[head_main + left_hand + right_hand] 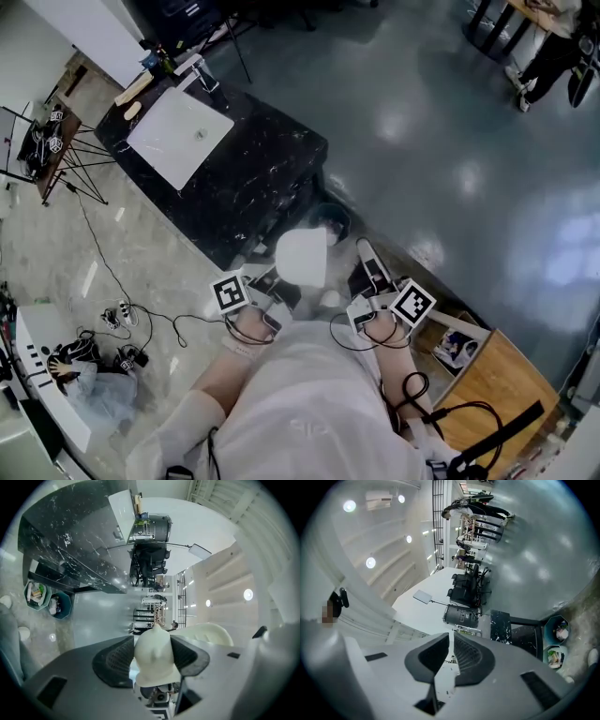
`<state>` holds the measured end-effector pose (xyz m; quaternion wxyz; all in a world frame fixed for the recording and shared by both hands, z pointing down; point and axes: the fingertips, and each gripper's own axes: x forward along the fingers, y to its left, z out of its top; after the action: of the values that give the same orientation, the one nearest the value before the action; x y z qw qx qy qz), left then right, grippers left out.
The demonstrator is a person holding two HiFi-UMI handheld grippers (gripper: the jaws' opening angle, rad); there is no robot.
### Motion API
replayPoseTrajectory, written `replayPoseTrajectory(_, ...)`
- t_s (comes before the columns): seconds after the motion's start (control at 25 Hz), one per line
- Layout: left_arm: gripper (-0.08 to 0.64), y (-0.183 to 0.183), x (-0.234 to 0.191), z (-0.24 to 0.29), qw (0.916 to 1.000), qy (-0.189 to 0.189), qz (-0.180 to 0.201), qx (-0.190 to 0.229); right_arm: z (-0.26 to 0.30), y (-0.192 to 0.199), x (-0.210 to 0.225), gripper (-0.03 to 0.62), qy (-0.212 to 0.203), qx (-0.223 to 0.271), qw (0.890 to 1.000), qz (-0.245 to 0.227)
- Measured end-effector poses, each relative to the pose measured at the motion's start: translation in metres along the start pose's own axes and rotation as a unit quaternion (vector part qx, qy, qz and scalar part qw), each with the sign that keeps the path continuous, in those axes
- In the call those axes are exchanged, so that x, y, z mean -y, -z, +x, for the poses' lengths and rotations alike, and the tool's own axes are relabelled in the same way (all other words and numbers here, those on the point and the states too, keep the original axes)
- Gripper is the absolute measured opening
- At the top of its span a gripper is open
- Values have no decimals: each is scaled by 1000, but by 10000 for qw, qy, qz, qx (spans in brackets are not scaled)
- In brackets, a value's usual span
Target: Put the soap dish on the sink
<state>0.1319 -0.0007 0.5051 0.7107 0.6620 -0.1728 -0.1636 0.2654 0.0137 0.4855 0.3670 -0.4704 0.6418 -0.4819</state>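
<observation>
There is one big black counter [267, 183] on the far left. It stands on the gray floor [450, 141]. One white sink [178, 141] is set in the top of the counter, at its far end. One tap [202, 75] stands just behind the sink.

Two blue-green bins [60, 604] sit side by side on the floor, just beside the counter. Both have some trash in them, but I cannot tell what it is.

There is one white soap dish [302, 255]. It is up in the air, close to the person. It is near the near corner of the counter and well apart from the sink.

There are two grippers. The left gripper [279, 283] has its two fingers [115, 660] pressed on the soap dish, one on each side. They hold it tight. The right gripper [368, 274] is just to the right of the dish. Its fingers [471, 656] are almost together, with only a thin gap between them. It holds nothing and touches nothing.
</observation>
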Motion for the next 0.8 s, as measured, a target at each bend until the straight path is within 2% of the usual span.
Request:
replayPoseTrajectory(0.44,238,-51,-9,-4,9994,-307,122,112,52,16,-1,46,23,-199,9998,53)
replayPoseTrajectory(0.72,238,-102,-5,-13,9987,-338,195,322,104,28,-19,46,-87,-458,9988,-161)
replayPoseTrajectory(0.8,238,-120,-8,-20,9978,-404,320,422,118,33,-22,46,-102,-538,9983,-194)
